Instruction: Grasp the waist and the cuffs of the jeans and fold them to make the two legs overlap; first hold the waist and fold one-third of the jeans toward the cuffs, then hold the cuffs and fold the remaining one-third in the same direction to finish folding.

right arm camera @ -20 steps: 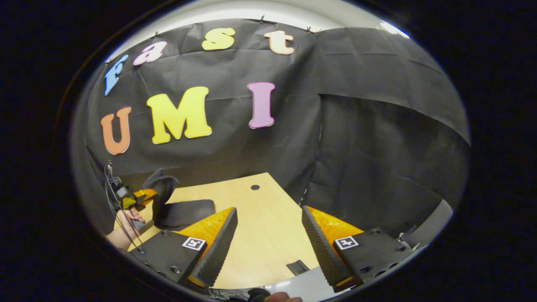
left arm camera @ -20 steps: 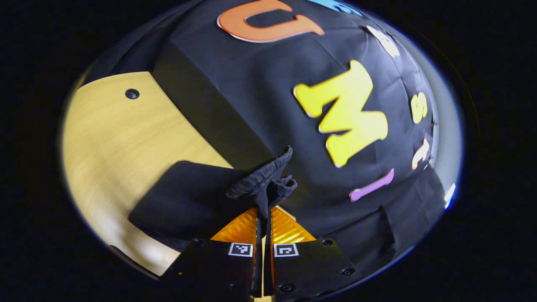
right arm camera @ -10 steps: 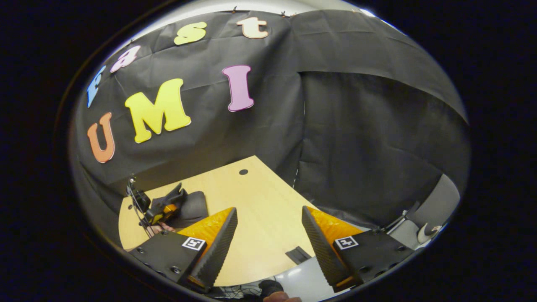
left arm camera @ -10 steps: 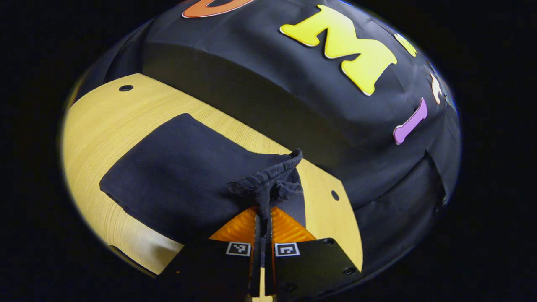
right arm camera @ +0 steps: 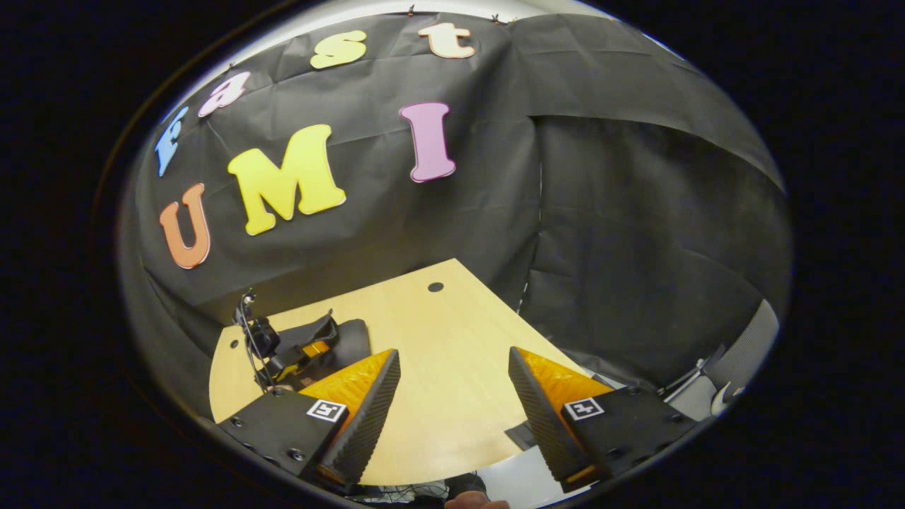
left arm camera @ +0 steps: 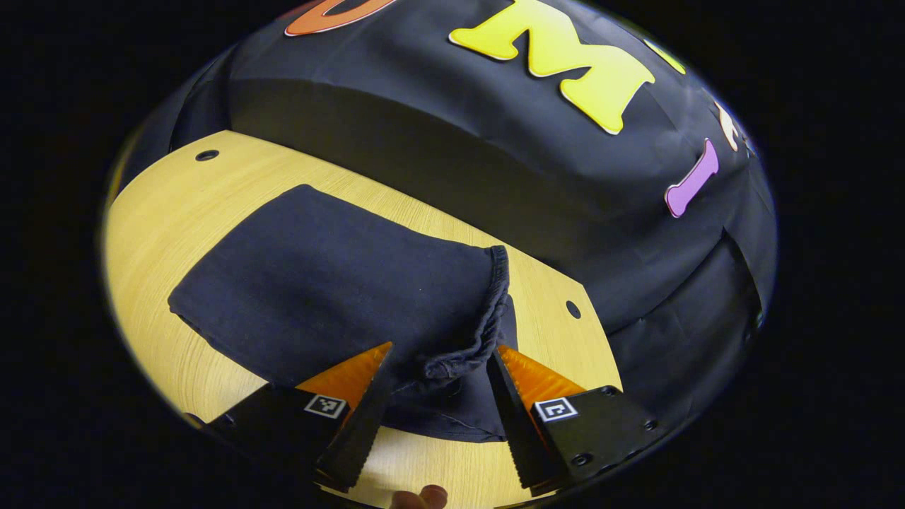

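The folded jeans [left arm camera: 332,283] lie mid-frame on the table [left arm camera: 177,212] — soft, limp, fairly heavy cloth, best pinched at the thick hem [left arm camera: 488,318]. The left gripper [left arm camera: 438,396] is released, straddling that hem; the right gripper [right arm camera: 452,410] gapes empty, low in its frame.

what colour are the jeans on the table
Plain black or very dark navy jeans, no pattern; clearest in the left gripper view.

Folded jeans [left arm camera: 332,283] (dark) on table [left arm camera: 162,212]

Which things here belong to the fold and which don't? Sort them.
Belongs to the job:
- jeans, folded flat on the table
- left gripper, fingers apart over the hem
- right gripper, fingers apart over bare wood

Just there:
- holes in the tabletop
- grey chair
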`<state>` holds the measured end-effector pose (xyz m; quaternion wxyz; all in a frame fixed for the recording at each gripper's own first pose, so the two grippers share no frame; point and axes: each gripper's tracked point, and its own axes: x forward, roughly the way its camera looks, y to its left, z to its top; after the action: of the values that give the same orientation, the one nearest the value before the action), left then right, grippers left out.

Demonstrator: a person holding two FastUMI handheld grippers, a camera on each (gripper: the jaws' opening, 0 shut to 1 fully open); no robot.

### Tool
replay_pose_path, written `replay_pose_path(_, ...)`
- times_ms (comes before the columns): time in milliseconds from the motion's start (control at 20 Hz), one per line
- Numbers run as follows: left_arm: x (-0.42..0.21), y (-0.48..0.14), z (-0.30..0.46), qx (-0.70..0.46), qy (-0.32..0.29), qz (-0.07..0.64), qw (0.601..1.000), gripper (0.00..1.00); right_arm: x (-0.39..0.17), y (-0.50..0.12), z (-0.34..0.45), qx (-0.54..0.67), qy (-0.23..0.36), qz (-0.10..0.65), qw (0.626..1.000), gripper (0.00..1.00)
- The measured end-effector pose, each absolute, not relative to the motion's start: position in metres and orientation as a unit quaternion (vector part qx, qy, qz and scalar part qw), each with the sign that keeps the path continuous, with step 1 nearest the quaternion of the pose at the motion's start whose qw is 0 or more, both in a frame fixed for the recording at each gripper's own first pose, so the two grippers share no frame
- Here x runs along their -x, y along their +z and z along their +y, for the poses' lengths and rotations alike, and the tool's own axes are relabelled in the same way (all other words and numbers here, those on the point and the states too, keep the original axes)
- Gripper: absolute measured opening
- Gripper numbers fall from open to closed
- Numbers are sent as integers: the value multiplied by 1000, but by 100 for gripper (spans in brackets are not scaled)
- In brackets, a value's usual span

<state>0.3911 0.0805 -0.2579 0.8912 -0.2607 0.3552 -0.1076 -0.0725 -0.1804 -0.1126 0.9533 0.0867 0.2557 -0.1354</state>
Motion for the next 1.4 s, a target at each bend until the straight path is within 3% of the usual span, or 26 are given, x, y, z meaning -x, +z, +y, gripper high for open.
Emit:
replay_pose_path(100,-381,-241,75,249,-129,350,894,82,67,-106,-168,-81,-118,247,958,95)
replay_pose_path(150,-377,-233,75,246,-138,345,896,70,64,-102,-161,-80,-109,241,961,95)
replay_pose_path(200,-375,-221,78,243,-143,337,898,83,61,-97,-153,-79,-100,235,964,95)
replay_pose_path(400,-366,-152,121,176,-150,266,936,84,43,-58,-120,-56,-56,173,982,95)
replay_pose_path(500,-364,-95,151,126,-156,205,958,97,30,-39,-92,-49,-24,140,989,93)
replay_pose_path(800,-313,54,237,81,-119,81,986,100,-2,-3,-12,-38,51,57,996,93)
replay_pose_path(1100,-255,102,308,58,-43,23,997,96,11,15,45,19,77,-46,996,94)
replay_pose_path(1400,-223,95,335,75,-3,20,997,97,15,-10,66,9,97,-19,995,95)
